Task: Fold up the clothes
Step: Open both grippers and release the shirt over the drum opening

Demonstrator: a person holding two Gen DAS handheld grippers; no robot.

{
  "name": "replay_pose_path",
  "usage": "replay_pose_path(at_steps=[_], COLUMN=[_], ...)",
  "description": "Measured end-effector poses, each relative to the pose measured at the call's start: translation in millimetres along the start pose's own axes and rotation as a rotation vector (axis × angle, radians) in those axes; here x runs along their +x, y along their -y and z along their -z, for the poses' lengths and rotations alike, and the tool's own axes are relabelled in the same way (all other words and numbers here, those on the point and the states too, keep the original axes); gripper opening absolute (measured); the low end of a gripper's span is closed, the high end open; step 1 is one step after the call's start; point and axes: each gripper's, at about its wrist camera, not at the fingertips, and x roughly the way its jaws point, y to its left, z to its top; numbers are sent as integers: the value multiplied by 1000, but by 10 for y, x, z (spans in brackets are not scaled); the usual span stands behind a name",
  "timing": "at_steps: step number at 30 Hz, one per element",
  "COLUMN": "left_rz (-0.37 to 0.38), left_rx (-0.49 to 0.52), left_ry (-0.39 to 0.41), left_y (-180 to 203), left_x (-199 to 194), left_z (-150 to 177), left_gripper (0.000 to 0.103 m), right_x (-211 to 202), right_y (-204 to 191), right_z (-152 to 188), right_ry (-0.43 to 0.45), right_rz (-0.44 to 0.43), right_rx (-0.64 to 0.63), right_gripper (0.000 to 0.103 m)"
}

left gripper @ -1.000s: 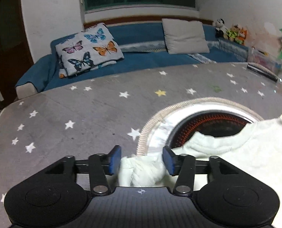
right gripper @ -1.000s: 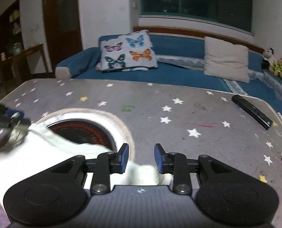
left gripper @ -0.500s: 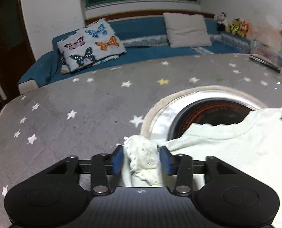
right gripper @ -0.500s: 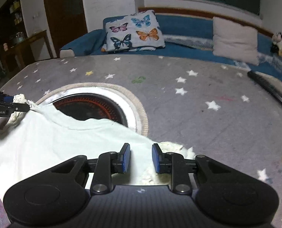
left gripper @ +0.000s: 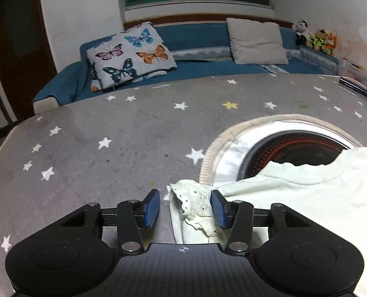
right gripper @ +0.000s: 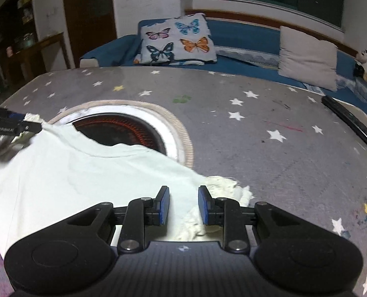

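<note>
While the shirt [right gripper: 67,170] lies flat on the table [right gripper: 257,153], its collar overlaps the round heater [right gripper: 124,128] set into the top. Your left gripper [left gripper: 185,208] has its fingers apart, the lace sleeve [left gripper: 195,205] lying loose between them, nearer the right pad. Your right gripper [right gripper: 182,205] also stands with fingers apart over the opposite sleeve [right gripper: 223,188]. Only the right view shows both ends of the shirt (the left gripper appears at its far edge). A remote [right gripper: 346,118] lies well apart, near the table's edge.
</note>
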Motion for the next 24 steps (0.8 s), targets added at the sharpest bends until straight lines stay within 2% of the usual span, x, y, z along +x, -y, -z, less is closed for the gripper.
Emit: replay_pose_path(at_steps=[2, 7, 10, 16, 24], left_rz=[-3, 35, 6, -38, -20], left_rx=[-6, 64, 99, 23, 37], left_ry=[7, 36, 15, -21, 20], left_y=[-1, 172, 254, 125, 114], left_x=[-15, -83, 32, 177, -254], left_z=[-9, -46, -69, -82, 90], left_gripper=[49, 59, 60, 62, 62], right_x=[-36, -154, -179, -176, -540], right_y=[19, -54, -134, -138, 16], right_z=[-7, 32, 73, 114, 249], right_ry=[3, 16, 12, 3, 37], right_rz=[6, -15, -30, -2, 2], right_rx=[4, -24, -50, -70, 1], right_gripper=[24, 24, 24, 24, 24])
